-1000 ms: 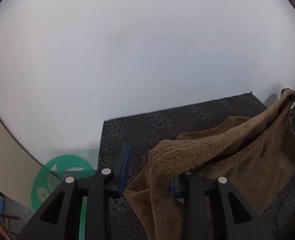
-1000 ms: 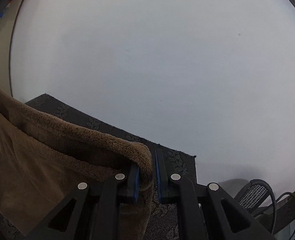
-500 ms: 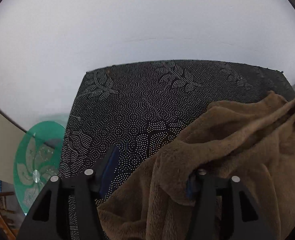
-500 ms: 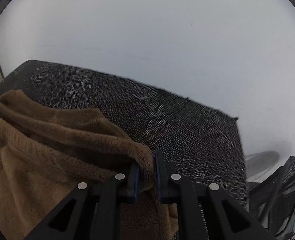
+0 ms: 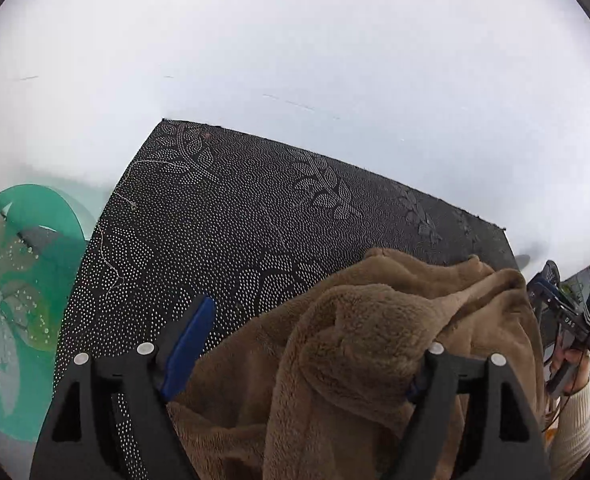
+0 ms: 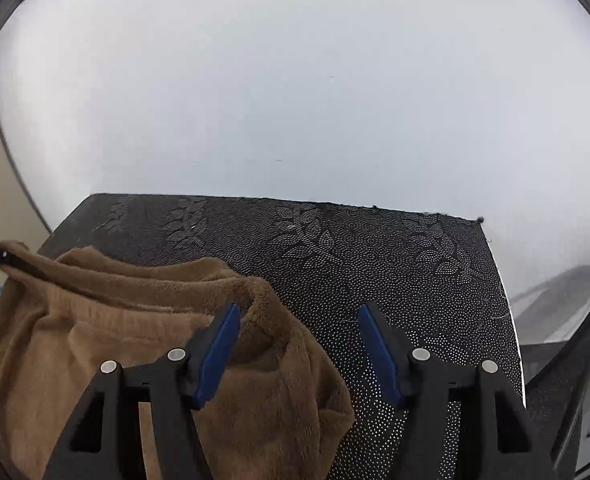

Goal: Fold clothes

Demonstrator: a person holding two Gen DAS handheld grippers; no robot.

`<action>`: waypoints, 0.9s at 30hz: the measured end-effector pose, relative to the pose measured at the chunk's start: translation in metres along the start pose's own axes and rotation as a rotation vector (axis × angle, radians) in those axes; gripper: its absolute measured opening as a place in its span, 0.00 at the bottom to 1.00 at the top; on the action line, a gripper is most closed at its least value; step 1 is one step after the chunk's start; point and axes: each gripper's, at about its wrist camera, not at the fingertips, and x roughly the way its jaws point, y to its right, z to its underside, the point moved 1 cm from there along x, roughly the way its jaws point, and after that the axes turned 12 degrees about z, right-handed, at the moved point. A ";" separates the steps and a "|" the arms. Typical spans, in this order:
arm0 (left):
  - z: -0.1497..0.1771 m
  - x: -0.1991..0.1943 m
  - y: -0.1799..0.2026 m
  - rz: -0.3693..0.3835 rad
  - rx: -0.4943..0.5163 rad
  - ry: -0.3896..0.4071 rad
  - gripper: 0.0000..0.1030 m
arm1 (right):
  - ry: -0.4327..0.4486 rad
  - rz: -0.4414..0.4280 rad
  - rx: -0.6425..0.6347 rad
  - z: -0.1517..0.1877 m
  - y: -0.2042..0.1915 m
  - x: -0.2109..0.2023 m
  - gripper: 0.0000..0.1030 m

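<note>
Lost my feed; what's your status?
Both hand-held grippers, left and right, opening, pads off. Brown fleece garment heaped on black mat. Nothing blocking.

**Plenty tucked out of sight under the fleece**

In the left wrist view, the brown fleece garment (image 5: 375,344) runs off the bottom edge, and its folds swallow the pad of the right-hand finger (image 5: 455,392); only a sliver of blue peeks out. Far right, the other gripper (image 5: 567,316) is squeezed at the lens rim, its jaws hidden behind cloth. The green glass disc (image 5: 19,300) is clipped at left.

Over in the right wrist view, the garment (image 6: 135,340) spills past the lower left edge, covering the black patterned mat (image 6: 375,256) beneath. A dark mesh object (image 6: 575,360) at lower right is cut off, too little showing to name.
</note>
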 end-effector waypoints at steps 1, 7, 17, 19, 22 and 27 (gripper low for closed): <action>0.001 0.001 0.000 -0.004 -0.006 -0.008 0.80 | -0.006 -0.020 -0.010 0.001 -0.001 0.001 0.62; -0.002 0.018 -0.010 -0.005 -0.077 -0.099 0.80 | -0.079 -0.067 -0.150 0.004 -0.027 0.027 0.62; -0.001 0.024 0.005 -0.038 0.034 -0.092 0.80 | -0.077 -0.026 -0.223 0.005 -0.050 0.055 0.27; -0.004 0.016 0.002 0.015 0.002 -0.020 0.80 | -0.047 -0.009 -0.193 0.003 -0.047 0.050 0.24; -0.007 0.011 -0.009 0.040 -0.058 0.040 0.82 | -0.024 0.007 -0.131 0.001 -0.036 0.046 0.22; -0.001 0.012 -0.014 0.059 -0.054 0.019 0.82 | -0.045 0.039 -0.137 0.006 -0.037 0.054 0.22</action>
